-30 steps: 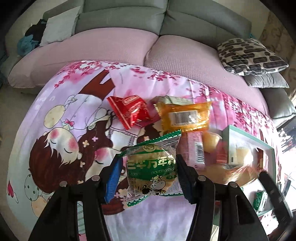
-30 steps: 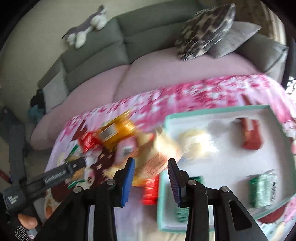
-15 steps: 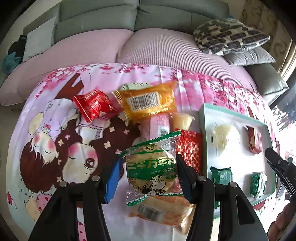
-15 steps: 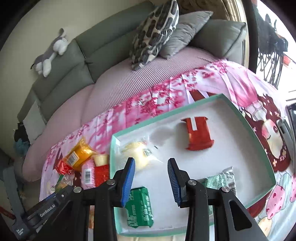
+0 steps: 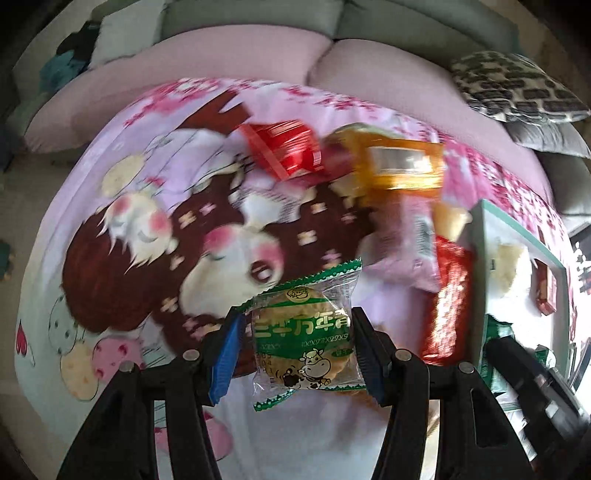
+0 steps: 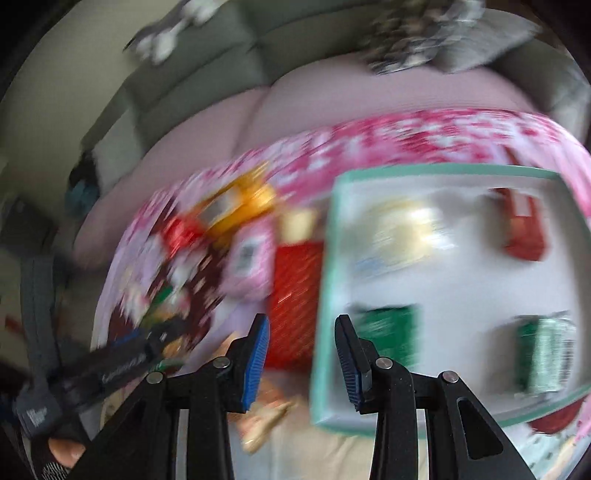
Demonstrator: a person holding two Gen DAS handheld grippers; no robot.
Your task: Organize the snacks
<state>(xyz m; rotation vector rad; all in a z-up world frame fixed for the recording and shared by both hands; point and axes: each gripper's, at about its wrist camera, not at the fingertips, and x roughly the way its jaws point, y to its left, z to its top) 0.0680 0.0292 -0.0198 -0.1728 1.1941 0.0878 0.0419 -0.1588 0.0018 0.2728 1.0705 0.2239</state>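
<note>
Across the left wrist view, a cartoon-print pink cloth [image 5: 122, 221] is covering the table, with a sofa [image 5: 229, 70] of pink seats and grey-green backs curving behind it and a patterned cushion [image 5: 517, 86] lying at its right end. The left gripper [image 5: 297, 343] is pinching a green-and-clear biscuit packet [image 5: 304, 332] between its blue pads above the cloth. Loose snacks are lying beyond: a red packet [image 5: 284, 151], an orange packet [image 5: 402, 166] and a pink packet [image 5: 410, 243], the last beside a mint-rimmed tray [image 5: 480, 240].

Across the right wrist view, heavily blurred, the right gripper [image 6: 301, 360] is hanging over the tray's [image 6: 325, 295] left rim, its jaws drawn as near together as they go and holding nothing. Green packets [image 6: 391, 332], a pale packet [image 6: 406, 229] and a red one [image 6: 524, 225] are lying inside the tray. A plush toy [image 6: 173, 29] is sitting on the sofa back.
</note>
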